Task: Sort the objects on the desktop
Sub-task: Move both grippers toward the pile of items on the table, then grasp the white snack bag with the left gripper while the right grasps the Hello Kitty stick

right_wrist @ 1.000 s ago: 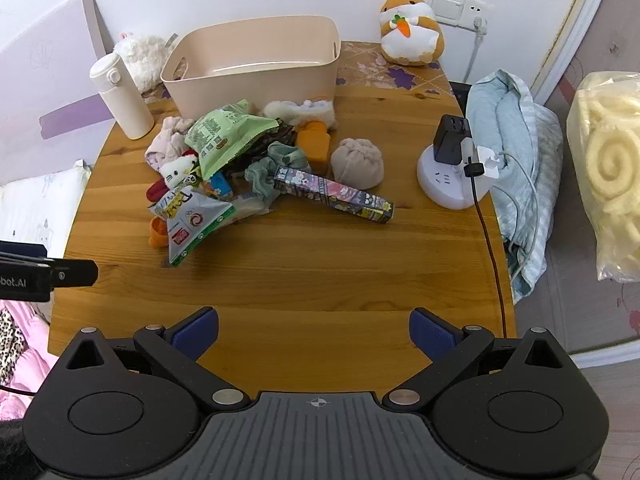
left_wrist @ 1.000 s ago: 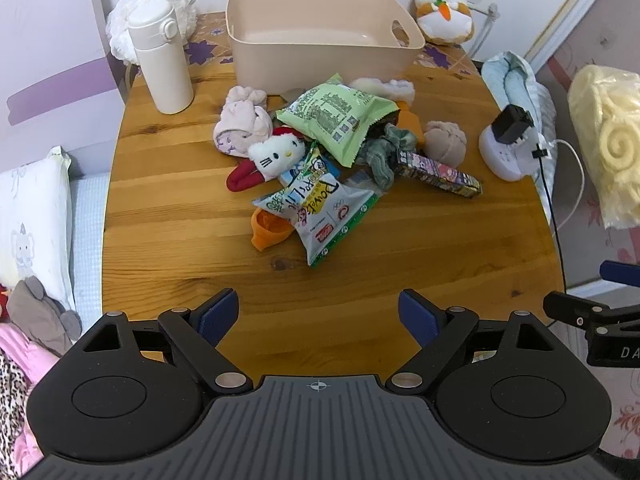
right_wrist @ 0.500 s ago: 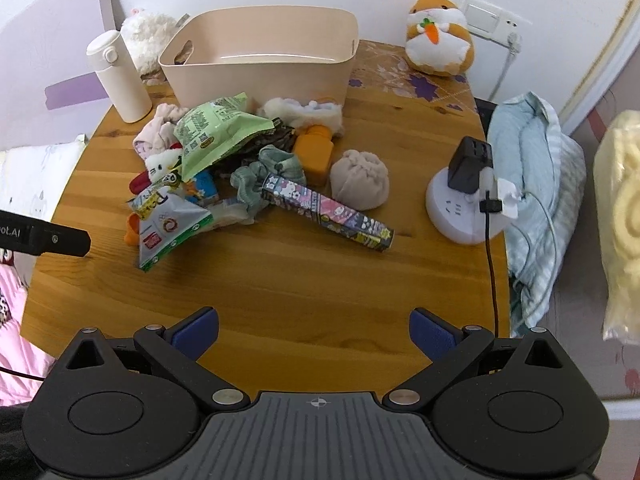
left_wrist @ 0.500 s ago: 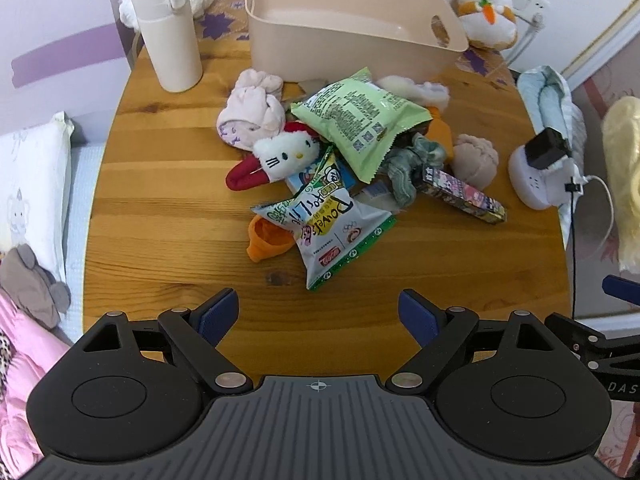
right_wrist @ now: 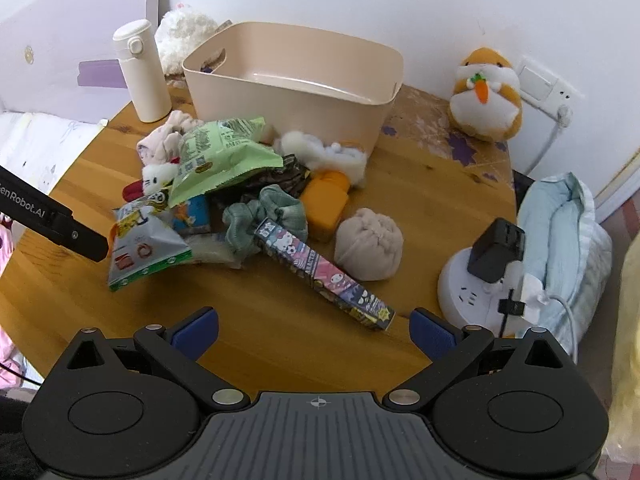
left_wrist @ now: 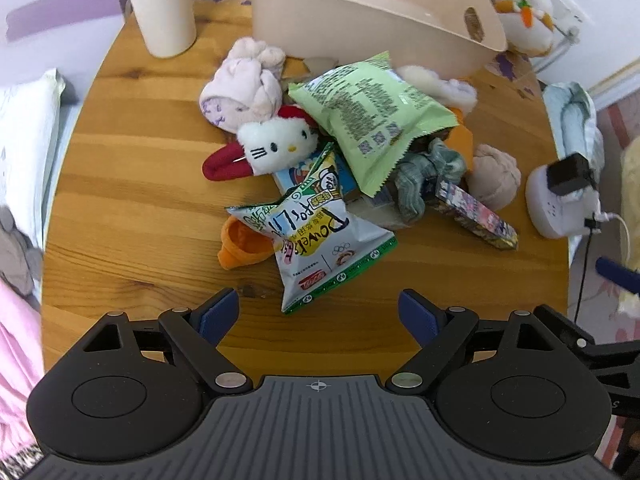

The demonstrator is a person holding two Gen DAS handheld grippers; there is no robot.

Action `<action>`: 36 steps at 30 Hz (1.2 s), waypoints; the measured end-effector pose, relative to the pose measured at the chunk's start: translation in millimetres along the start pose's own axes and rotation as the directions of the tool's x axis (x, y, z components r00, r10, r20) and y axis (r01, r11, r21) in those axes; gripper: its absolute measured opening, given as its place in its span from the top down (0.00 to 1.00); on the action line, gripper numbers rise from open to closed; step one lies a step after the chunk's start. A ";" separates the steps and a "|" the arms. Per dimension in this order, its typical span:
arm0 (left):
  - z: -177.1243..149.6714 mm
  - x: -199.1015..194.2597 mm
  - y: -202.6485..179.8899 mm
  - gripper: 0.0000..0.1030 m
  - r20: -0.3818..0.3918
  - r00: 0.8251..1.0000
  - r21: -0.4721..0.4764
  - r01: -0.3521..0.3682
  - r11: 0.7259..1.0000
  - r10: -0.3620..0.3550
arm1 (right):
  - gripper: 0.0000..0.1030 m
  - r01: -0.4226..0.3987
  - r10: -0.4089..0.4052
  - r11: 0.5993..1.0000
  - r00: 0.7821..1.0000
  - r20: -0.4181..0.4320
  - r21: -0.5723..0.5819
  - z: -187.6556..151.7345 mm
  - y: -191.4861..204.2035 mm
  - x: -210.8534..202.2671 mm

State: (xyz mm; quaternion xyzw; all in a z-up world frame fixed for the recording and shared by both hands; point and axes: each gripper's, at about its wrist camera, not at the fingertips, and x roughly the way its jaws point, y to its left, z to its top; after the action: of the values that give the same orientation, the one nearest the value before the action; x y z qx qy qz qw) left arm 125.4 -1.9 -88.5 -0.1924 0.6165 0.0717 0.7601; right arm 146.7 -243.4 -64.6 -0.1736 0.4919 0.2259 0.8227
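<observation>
Both tongs gaping, nothing held: left tongs (left_wrist: 319,312) hang over the near edge of the worktop (left_wrist: 132,184), just short of the white snack bag (left_wrist: 320,240); right tongs (right_wrist: 314,328) hover near the long printed box (right_wrist: 324,270). Pile sits mid-worktop, the beige bin (right_wrist: 296,92) behind it toward the far edge, apparently empty, so sorting looks not yet begun. Likely step: left takes the white snack bag, nearest and top of the heap. Best to pinch the sealed bottom hem, which points at the near edge, and lift straight up so the orange piece (left_wrist: 240,244) tucked under it doesn't drag. Bag's long axis runs near edge to far edge, slightly skewed, top end buried under the green snack bag (left_wrist: 368,116). Printed box lies flat, long axis diagonal from pile centre toward the near right corner; free end faces the right tongs. Grip across its short width. Hello Kitty plush (left_wrist: 276,148) beside the bags.
</observation>
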 end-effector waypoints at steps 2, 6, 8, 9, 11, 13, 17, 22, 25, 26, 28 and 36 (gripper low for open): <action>3.9 7.2 1.2 0.14 0.006 1.000 -0.036 -0.009 0.999 0.010 | 0.00 -0.062 0.063 0.997 0.998 -0.024 0.045 3.0 -9.9 11.2; 11.5 22.8 4.5 0.14 -0.007 1.000 -0.097 -0.008 0.995 0.007 | 0.00 -0.122 0.126 0.990 0.991 -0.055 0.069 6.3 -20.0 34.5; 15.0 29.9 7.0 0.14 0.002 1.000 -0.129 -0.004 0.992 0.005 | 0.00 -0.100 0.102 0.995 0.992 -0.069 0.027 7.7 -19.8 46.1; 16.9 33.5 8.2 0.14 0.002 1.000 -0.143 -0.004 0.990 0.004 | 0.00 -0.087 0.088 0.996 0.994 -0.067 0.012 8.4 -20.4 51.2; 20.4 40.3 11.6 0.14 0.004 1.000 -0.174 0.015 0.985 -0.014 | 0.00 -0.073 0.072 0.997 0.996 -0.056 -0.014 10.3 -21.1 59.4; 23.2 45.9 14.0 0.14 0.002 1.000 -0.200 0.025 0.980 -0.025 | 0.00 -0.067 0.065 0.996 0.997 -0.035 -0.054 12.9 -21.6 67.0; 27.3 58.3 15.7 0.15 -0.007 1.000 -0.243 -0.003 0.970 0.002 | 0.00 -0.085 0.082 0.988 0.996 -0.028 -0.129 16.3 -20.2 84.1; 30.3 71.0 14.1 0.22 -0.009 1.000 -0.278 0.020 0.960 -0.023 | 0.08 -0.107 0.098 0.976 0.993 -0.058 -0.188 16.5 -20.3 105.5; 30.7 76.6 11.5 0.22 0.009 1.000 -0.299 0.022 0.954 -0.021 | 0.11 -0.134 0.119 0.973 0.989 -0.085 -0.187 13.6 -23.1 118.8; 30.5 78.8 10.2 0.22 0.016 1.000 -0.305 0.020 0.952 -0.016 | 0.12 -0.142 0.127 0.972 0.988 -0.088 -0.187 12.3 -24.6 122.5; 30.6 83.0 8.7 0.22 0.025 1.000 -0.321 0.012 0.947 -0.004 | 0.16 -0.151 0.135 0.971 0.986 -0.093 -0.186 10.6 -26.6 130.1; 30.8 95.0 13.7 0.23 0.041 0.999 -0.391 0.018 0.920 -0.003 | 0.27 -0.182 0.162 0.938 0.983 -0.092 -0.294 9.6 -17.0 141.0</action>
State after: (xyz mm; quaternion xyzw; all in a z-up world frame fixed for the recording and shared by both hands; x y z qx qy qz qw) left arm 170.5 10.2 -177.9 -0.3422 0.5736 0.1932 0.7187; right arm 221.3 -224.4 -184.4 -0.2609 0.4918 0.3633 0.7470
